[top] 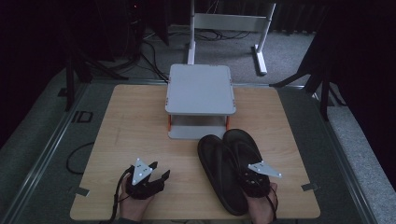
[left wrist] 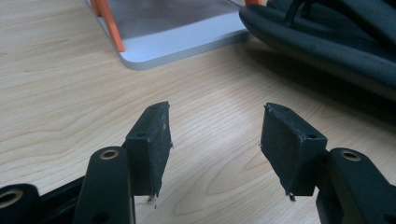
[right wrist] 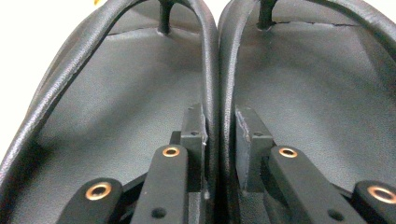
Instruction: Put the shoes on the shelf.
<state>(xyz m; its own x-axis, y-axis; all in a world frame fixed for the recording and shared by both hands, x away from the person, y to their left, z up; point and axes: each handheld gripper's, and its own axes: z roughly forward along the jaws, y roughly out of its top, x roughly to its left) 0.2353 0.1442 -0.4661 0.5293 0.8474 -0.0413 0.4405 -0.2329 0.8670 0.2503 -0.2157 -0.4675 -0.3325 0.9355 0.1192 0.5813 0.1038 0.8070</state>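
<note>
- On table (top: 121, 126), right gripper (right wrist: 219, 128): jaws pinched on inner straps of both sandals (right wrist: 299, 70), pair gathered.
- Left gripper (left wrist: 215, 140): jaws apart, idle.
- Next, likely: lift pair together to shelf (top: 201, 88).

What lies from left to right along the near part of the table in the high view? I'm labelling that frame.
Left tongs, open and holding nothing → left flip-flop → right tongs, shut on the flip-flops' two adjoining straps. The right flip-flop overlaps its mate, so I leave it out.
</note>
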